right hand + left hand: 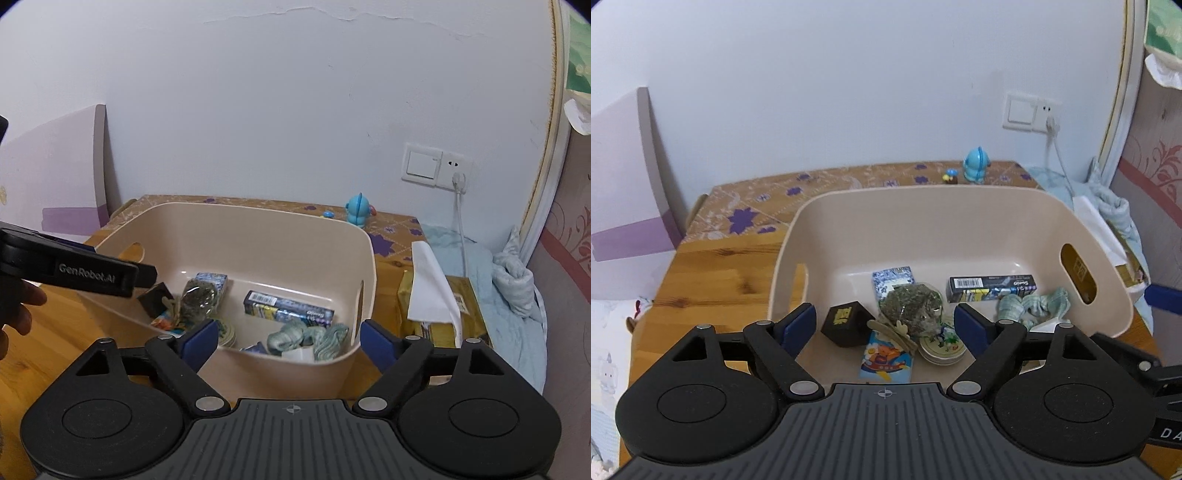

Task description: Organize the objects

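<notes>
One beige bin [960, 221] stands on the wooden worktop [713, 277], with a handle slot in each of its two end walls. Both grippers hang at its near rim, and neither holds anything.

The left gripper [886, 325] has its two blue-padded fingers [799, 325] spread wide over the bin's near left part. The right gripper [288, 341] also has its two fingers [375, 345] spread wide, straddling the bin's near right corner. In the right wrist view the left gripper's black body enters from the left, with part of a hand [16, 310] behind it.

Inside the bin lie, counted from the left:
- one black cube [846, 323] with yellow print
- one cartoon card [884, 360], at the near side
- one clear bag of dried greens [912, 306], resting on one blue-and-white packet [892, 278]
- one round tin [940, 349], just near the bag
- one long dark box [991, 288] with a barcode, right of centre
- one bundle of pale green cloth [1032, 304], at the near right

Something white lies under the cloth; what it is cannot be told.

Outside the bin, on the patterned cloth [757, 203] at the far end of the worktop, stand two toys: one blue figure [975, 166] and one tiny figure [950, 178] just left of it. On the far wall are one switch [1021, 110] and one socket [1049, 114] with a white plug in it.
</notes>
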`<state>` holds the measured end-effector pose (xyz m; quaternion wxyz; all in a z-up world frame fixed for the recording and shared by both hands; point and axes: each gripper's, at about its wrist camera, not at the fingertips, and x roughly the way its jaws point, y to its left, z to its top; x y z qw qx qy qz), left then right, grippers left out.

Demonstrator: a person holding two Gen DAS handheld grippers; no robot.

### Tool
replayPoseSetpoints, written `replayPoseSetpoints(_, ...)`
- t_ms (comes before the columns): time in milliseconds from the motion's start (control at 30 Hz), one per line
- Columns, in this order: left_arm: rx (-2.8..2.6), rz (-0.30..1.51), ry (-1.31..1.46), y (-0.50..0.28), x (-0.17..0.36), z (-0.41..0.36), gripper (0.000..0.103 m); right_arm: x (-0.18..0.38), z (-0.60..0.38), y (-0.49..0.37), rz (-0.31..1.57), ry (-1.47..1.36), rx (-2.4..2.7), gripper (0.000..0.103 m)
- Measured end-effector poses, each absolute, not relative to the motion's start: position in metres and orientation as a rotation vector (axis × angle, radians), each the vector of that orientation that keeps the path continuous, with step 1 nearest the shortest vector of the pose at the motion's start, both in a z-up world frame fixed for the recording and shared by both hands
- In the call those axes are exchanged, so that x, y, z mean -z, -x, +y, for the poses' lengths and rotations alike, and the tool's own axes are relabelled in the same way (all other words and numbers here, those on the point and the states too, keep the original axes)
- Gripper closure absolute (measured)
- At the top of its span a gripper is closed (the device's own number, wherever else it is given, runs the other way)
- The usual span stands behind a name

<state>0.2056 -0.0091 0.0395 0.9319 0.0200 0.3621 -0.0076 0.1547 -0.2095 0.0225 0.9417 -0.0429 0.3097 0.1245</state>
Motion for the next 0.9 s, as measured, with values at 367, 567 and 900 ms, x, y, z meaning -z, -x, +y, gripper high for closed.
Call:
replayPoseSetpoints(367, 0.006, 0.729, -0.037, -0.165, -0.044, 0.005, 0.016, -0.03, -0.215, -0.122, 0.605, 0.039, -0.257, 0.016)
replayPoseSetpoints(567, 0.006, 0.729, -0.047, -0.142, -0.042, 0.008, 0.016, -0.027, -0.218, -0.103, 0.607, 0.044, -0.246, 0.016)
replayPoseSetpoints(900, 0.013, 0.717, -0.053, -0.101, -0.052, 0.012, 0.016, -0.035, -0.219, -0.07, 0.591, 0.049, -0.231, 0.016)
